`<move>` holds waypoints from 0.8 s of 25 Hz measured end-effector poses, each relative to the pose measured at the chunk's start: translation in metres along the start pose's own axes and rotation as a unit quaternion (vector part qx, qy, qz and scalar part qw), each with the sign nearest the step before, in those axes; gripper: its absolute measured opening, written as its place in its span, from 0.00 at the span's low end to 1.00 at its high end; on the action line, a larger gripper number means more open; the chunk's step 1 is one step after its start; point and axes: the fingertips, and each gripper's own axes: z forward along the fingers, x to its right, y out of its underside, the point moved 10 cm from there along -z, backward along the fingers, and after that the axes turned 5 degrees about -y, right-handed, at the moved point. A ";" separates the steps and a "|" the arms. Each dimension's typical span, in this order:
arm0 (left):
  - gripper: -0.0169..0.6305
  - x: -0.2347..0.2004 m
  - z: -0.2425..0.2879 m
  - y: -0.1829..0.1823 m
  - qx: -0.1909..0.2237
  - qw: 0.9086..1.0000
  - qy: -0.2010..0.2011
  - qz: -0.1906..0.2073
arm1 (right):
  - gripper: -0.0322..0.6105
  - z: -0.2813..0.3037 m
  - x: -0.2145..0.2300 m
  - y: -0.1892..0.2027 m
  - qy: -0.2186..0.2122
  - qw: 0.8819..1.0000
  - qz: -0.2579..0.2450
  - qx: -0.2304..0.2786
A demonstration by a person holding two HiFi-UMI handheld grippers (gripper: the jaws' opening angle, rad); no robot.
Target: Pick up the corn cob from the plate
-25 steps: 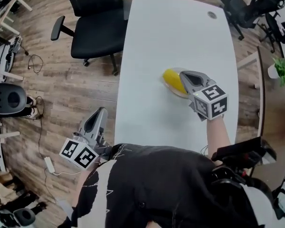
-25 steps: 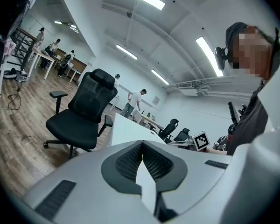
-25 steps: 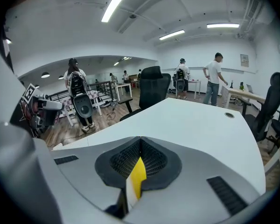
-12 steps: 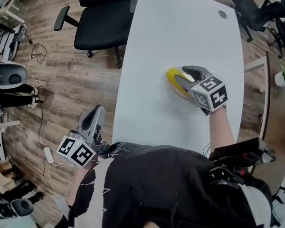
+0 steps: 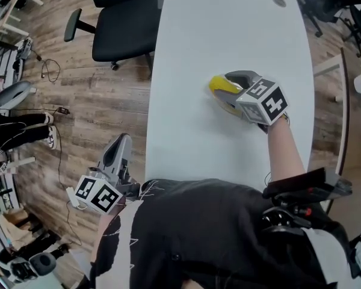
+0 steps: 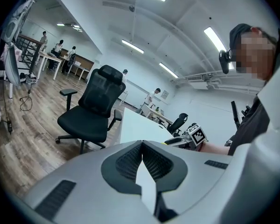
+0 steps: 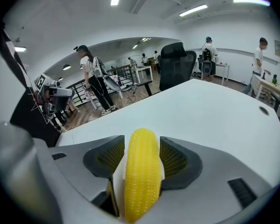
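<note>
The right gripper [image 5: 227, 89] tilts down over the plate [image 5: 227, 109], which sits near the table's [image 5: 228, 29] right edge, about midway along it. Its jaws are opening, with the corn [image 7: 141, 171] lying lengthwise in the gap between them and not clamped. The left gripper [image 6: 142, 146] hangs off the table's left edge, over the wood floor, with its jaws together and nothing in them. A black chair [image 5: 117, 29] stands further along that edge

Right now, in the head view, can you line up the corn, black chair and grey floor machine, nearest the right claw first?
1. Corn: between the right claw's opening jaws.
2. Black chair: left of the table.
3. Grey machine: far left, on the floor.
</note>
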 end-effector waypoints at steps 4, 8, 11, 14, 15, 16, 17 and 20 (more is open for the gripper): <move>0.05 -0.001 -0.002 -0.003 0.001 1.000 0.000 0.008 | 0.47 0.008 -0.003 0.000 -0.008 1.000 0.010 -0.010; 0.05 0.005 -0.001 0.004 -0.004 1.000 0.002 0.007 | 0.47 0.016 -0.002 0.001 0.016 0.999 -0.020 -0.044; 0.05 0.007 -0.003 0.007 -0.010 1.000 0.007 0.007 | 0.47 0.026 -0.003 0.006 0.029 0.996 -0.024 -0.076; 0.05 0.004 -0.006 0.006 -0.007 1.000 0.006 0.006 | 0.47 0.028 0.000 0.010 0.020 0.998 0.007 -0.064; 0.05 0.003 -0.008 0.006 -0.005 1.000 0.006 0.004 | 0.47 0.028 0.002 0.012 0.015 0.998 0.018 -0.058; 0.05 0.003 -0.009 0.007 -0.003 1.000 0.006 0.004 | 0.47 0.028 0.004 0.013 0.010 0.998 0.026 -0.054; 0.05 0.003 -0.010 0.009 -0.002 1.000 0.007 0.004 | 0.47 0.028 0.005 0.014 0.006 0.998 0.031 -0.050; 0.05 0.006 -0.012 0.013 0.001 1.000 0.027 0.009 | 0.47 0.028 0.008 0.021 -0.003 0.999 0.037 -0.023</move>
